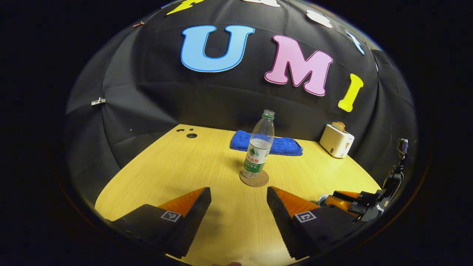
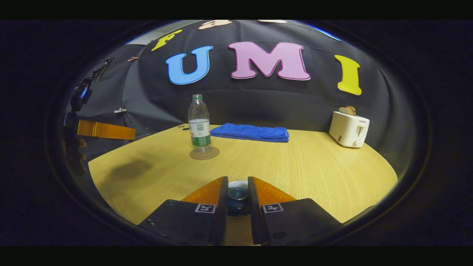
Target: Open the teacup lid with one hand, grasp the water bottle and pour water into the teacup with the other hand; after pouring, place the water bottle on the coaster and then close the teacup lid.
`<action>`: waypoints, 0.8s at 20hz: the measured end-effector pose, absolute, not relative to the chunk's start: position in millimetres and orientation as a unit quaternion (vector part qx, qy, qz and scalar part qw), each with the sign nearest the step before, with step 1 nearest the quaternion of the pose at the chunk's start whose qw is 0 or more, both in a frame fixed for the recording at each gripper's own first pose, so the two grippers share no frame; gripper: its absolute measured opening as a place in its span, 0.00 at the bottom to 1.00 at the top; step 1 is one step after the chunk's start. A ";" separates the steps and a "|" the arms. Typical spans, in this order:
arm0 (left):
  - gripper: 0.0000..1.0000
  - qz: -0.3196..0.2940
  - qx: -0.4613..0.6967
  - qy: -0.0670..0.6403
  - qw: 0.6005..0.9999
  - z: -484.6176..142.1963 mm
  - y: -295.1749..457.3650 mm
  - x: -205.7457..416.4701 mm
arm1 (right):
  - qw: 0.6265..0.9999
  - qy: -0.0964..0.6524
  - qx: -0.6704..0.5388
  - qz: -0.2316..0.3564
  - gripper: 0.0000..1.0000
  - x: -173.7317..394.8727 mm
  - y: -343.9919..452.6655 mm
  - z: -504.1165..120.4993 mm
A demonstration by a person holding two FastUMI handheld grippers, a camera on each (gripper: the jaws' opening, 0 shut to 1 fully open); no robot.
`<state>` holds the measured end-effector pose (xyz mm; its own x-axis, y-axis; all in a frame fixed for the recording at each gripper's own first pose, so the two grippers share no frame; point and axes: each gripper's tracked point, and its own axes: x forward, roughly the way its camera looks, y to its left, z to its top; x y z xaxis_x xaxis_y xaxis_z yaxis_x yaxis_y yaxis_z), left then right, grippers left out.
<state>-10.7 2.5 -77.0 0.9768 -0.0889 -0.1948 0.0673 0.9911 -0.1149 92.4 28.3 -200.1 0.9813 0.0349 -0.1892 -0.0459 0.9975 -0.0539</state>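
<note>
The water bottle (image 1: pixel 259 147) stands upright on the round coaster (image 1: pixel 254 179) near the middle of the wooden desk (image 1: pixel 173 166), its cap off and water reaching partway up. In the left gripper view the left gripper (image 1: pixel 239 207) hangs just short of the bottle with its fingers (image 1: pixel 192 207) spread wide and nothing between them; the bottle and coaster sit straight ahead in the gap, apart from both fingers.

Behind the bottle, toward the far wall, a folded blue towel (image 1: pixel 268 145) lies flat on the desk. A white toaster (image 1: pixel 336 140) with a slice of bread poking out of its top stands at the far right.

In the right gripper view the right gripper (image 2: pixel 237 197) is low over the near edge of the desk, its fingers (image 2: pixel 212 195) drawn narrow around the dark knob of the teacup lid (image 2: pixel 237 194). A pale rim of the teacup (image 2: pixel 237 183) shows just beyond the knob. I cannot tell whether both fingers actually press on the knob or only flank it. From this side the bottle on its coaster stands well off to the far left.
</note>
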 end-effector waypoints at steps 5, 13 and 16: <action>0.95 -0.041 -0.063 0.097 0.992 -74.8 -1.1 -14.8 | 0.995 0.091 -0.027 0.016 0.31 96.7 26.4 -198.7; 0.95 -0.047 -0.063 0.102 0.992 -81.2 -4.9 -25.7 | 0.995 0.091 -0.038 0.024 0.37 100.4 30.2 -203.5; 0.95 -0.045 -0.064 0.101 0.992 -77.6 -2.3 -27.4 | 0.995 0.084 -0.041 0.029 0.61 98.0 31.0 -190.6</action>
